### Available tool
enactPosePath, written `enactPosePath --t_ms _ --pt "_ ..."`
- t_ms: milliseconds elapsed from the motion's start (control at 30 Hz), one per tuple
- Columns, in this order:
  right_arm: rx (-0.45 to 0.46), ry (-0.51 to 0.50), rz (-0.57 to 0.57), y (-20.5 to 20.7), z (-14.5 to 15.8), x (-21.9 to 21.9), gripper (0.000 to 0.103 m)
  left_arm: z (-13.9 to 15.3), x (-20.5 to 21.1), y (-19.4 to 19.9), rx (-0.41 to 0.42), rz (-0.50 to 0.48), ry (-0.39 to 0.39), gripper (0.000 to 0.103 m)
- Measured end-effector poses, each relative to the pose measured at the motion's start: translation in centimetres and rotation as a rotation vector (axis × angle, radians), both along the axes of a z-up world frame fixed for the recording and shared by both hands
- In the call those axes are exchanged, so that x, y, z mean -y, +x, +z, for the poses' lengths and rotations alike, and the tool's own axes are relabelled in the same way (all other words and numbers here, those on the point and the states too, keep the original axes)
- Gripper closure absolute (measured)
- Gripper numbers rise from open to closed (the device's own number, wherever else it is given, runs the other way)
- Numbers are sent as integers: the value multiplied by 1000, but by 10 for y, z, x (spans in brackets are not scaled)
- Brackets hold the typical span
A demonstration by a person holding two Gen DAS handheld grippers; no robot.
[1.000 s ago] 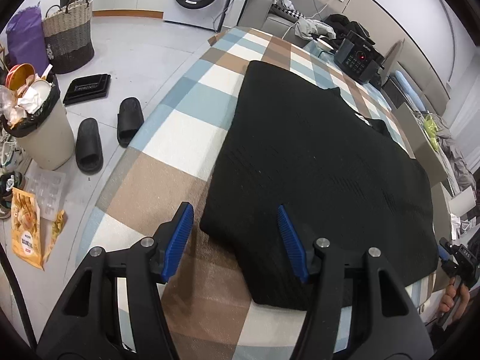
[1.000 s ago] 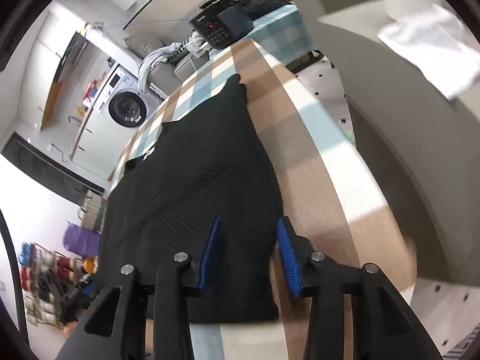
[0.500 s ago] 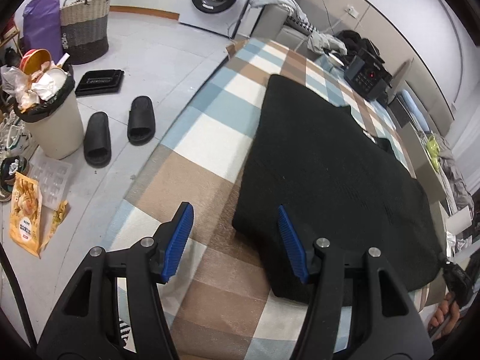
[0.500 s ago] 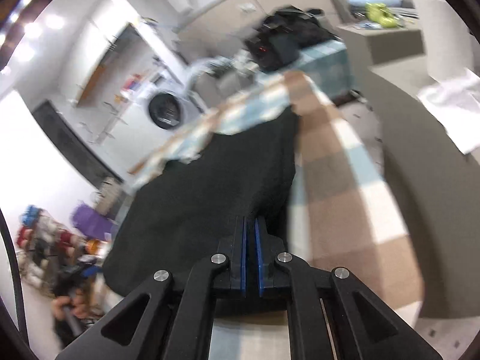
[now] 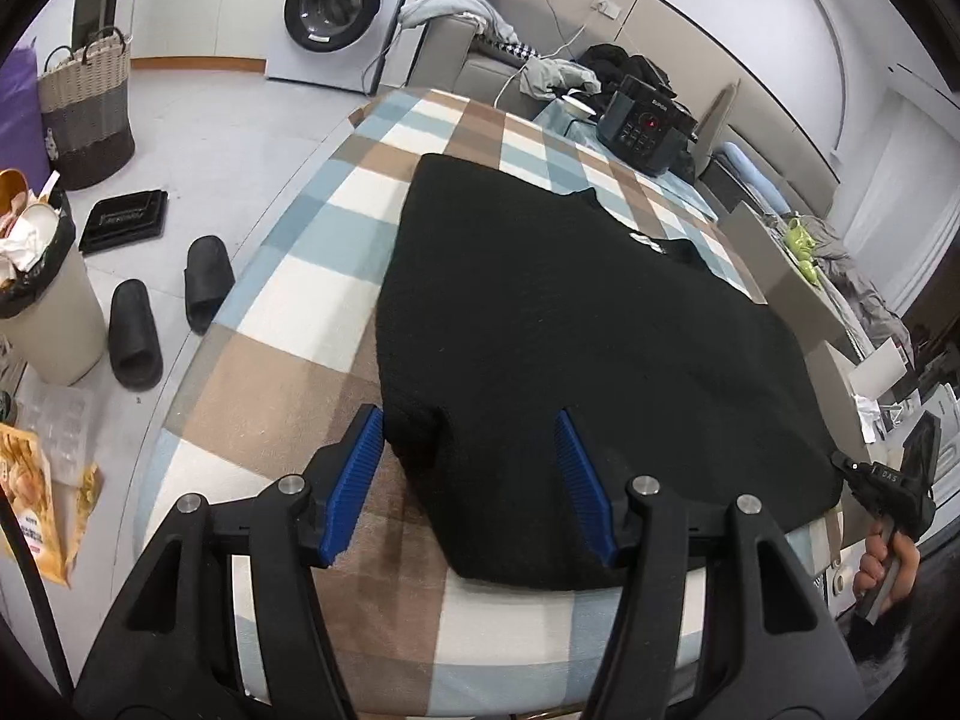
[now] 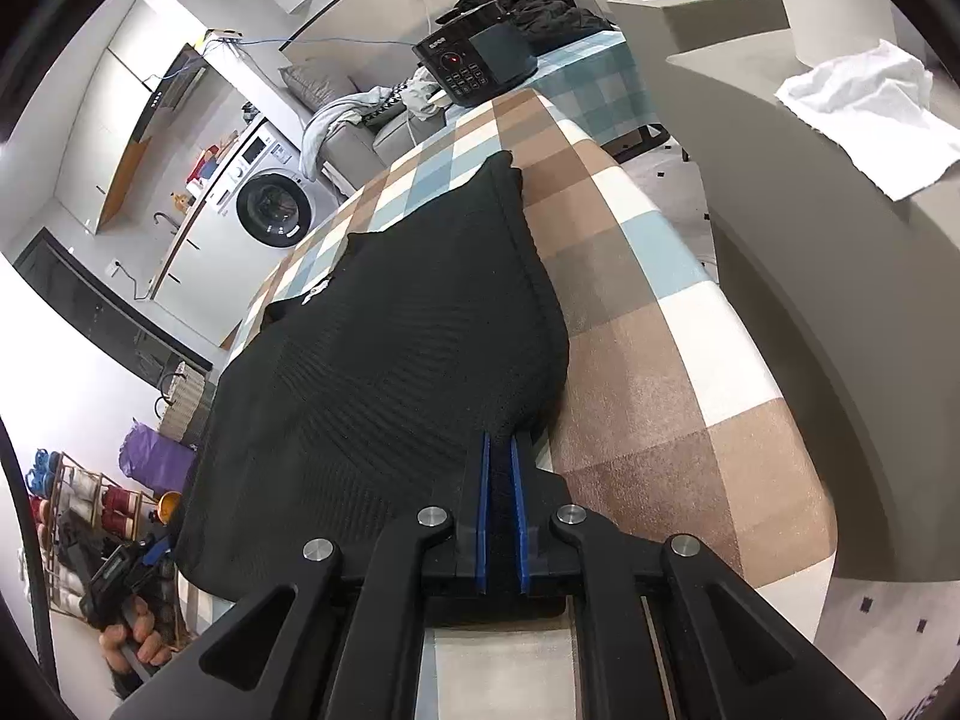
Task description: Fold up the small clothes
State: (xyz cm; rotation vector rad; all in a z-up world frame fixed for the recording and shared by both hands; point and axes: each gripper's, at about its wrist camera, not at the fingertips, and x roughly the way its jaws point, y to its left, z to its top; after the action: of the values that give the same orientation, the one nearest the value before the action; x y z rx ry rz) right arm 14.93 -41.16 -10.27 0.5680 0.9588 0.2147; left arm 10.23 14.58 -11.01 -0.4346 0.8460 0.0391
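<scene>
Right tool (image 6: 499,450) pinches black sweater (image 6: 384,360) hem

Each gripper is matte black plastic: the left gripper (image 5: 468,480) and right gripper (image 6: 500,516) carry ribbed blue pads (image 5: 351,483) on their fingers, with round silver screws (image 5: 643,485) at the linkage pivots. At four o'clock, a hand (image 5: 882,561) wraps a black handle.

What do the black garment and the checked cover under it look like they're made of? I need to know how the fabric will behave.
Black garment: looks like a matte knit, with fine ribbed rows across it and a corded edge; probably soft and stretchy. Checked cover: appears to be a short-pile, slightly fuzzy textile, matte, with a grainy nap in the brown squares. Exact fibres can't be told.
</scene>
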Motion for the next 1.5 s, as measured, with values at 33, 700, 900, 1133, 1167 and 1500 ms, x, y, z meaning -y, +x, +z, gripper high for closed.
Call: enactPosePath --t_ms 33,700,900,1133,1167,1500 --pt "-3 0 -3 0 -1 0 96 -2 -4 -1 -9 16 -9 48" --pt "-18 -11 -1 1 -3 -5 96 -34 -25 -1 -63 68 -132 86" --pt "-17 -13 0 1 -3 -5 96 -20 -15 0 -18 77 -68 94" --pt "-24 -17 -4 2 -8 -4 96 -24 -25 -9 -60 119 -29 94" --pt "-24 -14 -4 2 -8 -4 96 -25 -27 -12 -59 123 -34 94" --pt "147 0 17 -10 30 -8 97 -16 -34 -24 -45 162 -3 94"
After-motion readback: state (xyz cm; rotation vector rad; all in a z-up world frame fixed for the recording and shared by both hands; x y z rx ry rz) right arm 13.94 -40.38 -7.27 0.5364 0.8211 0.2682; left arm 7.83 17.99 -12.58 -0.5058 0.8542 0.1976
